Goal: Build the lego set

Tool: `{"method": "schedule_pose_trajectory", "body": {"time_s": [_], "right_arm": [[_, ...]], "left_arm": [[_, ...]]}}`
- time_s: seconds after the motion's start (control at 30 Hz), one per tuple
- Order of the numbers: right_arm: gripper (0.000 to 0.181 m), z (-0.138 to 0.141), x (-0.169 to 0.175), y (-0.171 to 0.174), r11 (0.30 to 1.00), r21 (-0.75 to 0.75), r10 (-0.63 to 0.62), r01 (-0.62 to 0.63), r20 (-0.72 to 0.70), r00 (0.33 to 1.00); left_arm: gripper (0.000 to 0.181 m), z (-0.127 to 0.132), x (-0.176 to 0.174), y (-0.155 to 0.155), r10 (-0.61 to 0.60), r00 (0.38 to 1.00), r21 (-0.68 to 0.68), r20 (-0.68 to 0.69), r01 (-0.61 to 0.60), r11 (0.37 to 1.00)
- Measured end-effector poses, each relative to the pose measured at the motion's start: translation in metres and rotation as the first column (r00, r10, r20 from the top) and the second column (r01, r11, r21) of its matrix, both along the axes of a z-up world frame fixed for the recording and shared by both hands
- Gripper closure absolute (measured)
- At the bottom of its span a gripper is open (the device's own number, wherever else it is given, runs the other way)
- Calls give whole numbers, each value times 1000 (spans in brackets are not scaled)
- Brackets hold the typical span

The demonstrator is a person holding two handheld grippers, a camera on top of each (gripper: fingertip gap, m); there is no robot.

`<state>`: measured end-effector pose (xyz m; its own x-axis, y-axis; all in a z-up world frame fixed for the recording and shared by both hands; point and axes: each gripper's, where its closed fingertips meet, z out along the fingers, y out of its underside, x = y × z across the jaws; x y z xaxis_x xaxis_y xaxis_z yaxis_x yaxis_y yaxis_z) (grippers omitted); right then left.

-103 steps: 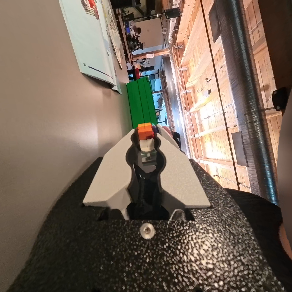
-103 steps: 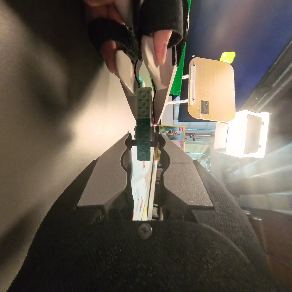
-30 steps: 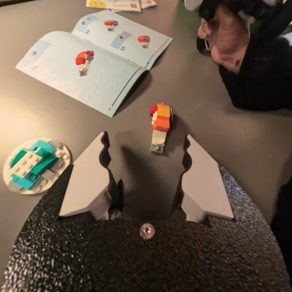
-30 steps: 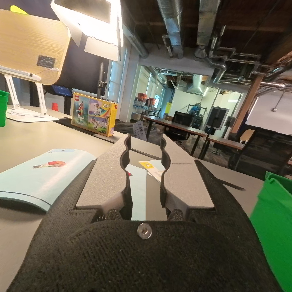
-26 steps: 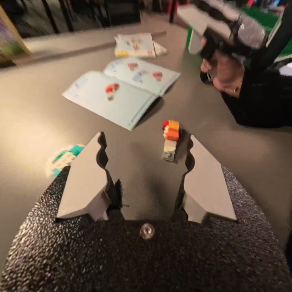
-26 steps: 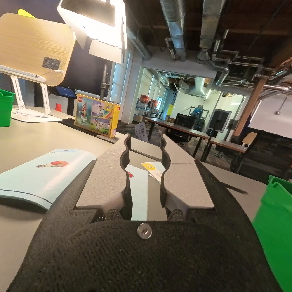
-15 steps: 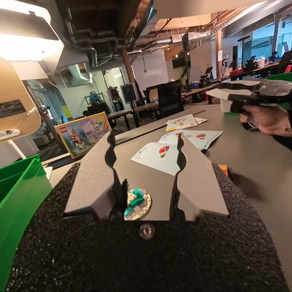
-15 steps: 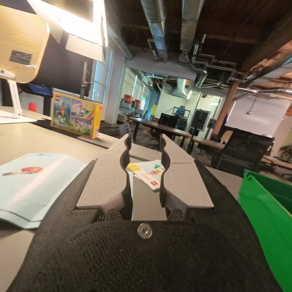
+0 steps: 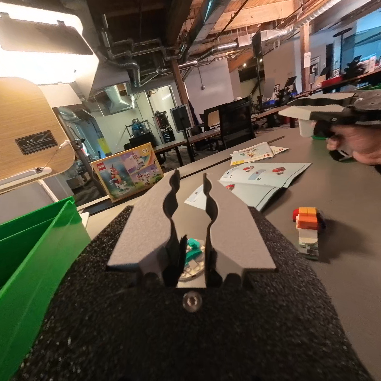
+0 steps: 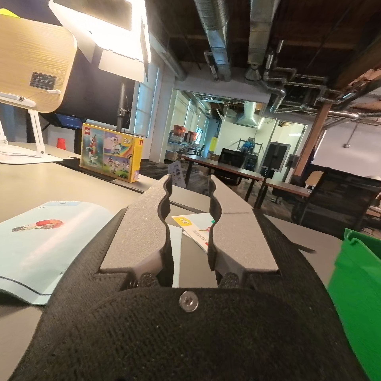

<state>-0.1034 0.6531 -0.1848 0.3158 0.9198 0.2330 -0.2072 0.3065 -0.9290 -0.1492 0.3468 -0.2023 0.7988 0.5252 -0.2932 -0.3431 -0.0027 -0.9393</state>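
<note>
A small lego build [image 9: 307, 231] with orange, red, white and grey bricks lies on the grey table [image 9: 340, 206], to the right of my left gripper [image 9: 190, 175]. The left gripper's jaws stand a narrow gap apart with nothing between them. A round white plate with teal bricks [image 9: 192, 253] shows low between its fingers. My right gripper [image 10: 189, 179] is open and empty, level above the table. It also shows in the left wrist view [image 9: 288, 110], held by a hand [image 9: 354, 144]. An open instruction booklet [image 9: 268, 181] lies ahead and also shows in the right wrist view [image 10: 41, 233].
A green bin [image 9: 37, 247] stands at the left and another green bin [image 10: 358, 288] at the right. Folded leaflets [image 10: 193, 224] and a yellow lego box [image 10: 111, 154] lie farther back. A wooden board on a white stand [image 10: 31, 76] is at the far left. The grippers' ends are close to 30 cm from one another.
The left gripper let go of the coloured build, which now lies on the table, tilted up to level, and its jaws narrowed. The right gripper no longer holds the dark green plate.
</note>
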Motion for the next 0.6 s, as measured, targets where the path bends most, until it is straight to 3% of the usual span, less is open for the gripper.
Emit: {"method": "schedule_pose_trajectory", "body": {"time_s": [0.6], "right_arm": [[148,2,-2,-29,994,82,70,-71,17,997]], "left_arm": [[173,-4,-2,0,28,999,-32,-19,-29,999]]}}
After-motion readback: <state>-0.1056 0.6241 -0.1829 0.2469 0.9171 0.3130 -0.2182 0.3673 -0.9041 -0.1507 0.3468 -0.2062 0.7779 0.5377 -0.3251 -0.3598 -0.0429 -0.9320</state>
